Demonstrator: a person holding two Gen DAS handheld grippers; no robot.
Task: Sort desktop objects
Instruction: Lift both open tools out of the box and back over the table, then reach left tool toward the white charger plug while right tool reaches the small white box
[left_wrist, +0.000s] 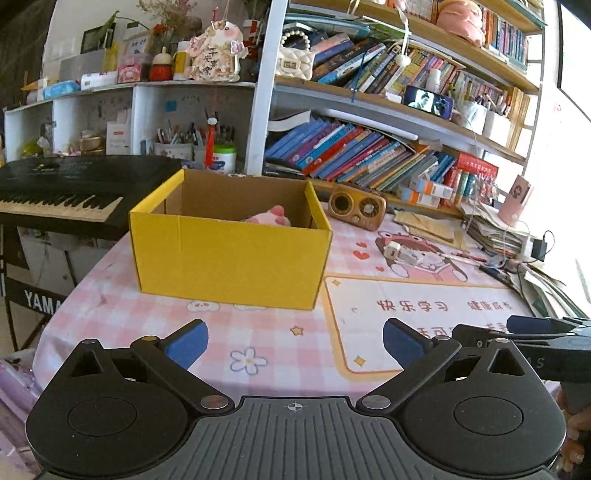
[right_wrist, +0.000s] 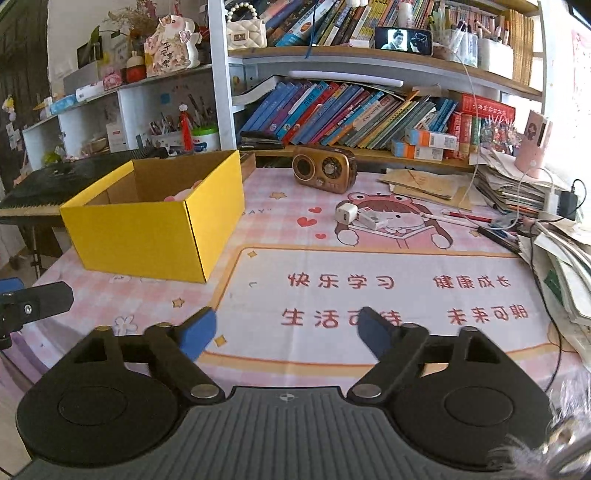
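Cluttered desk (right_wrist: 258, 229): both claws, left (left_wrist: 295, 341) and right (right_wrist: 286, 328), gape empty; next, approach charger (right_wrist: 347, 213) squarely (box (right_wrist: 147, 236) awaits).

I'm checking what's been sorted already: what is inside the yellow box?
A pink plush toy lies inside the yellow box, near its far right corner. Only its top shows; the box's front wall hides the floor, so anything else lying there can't be seen.
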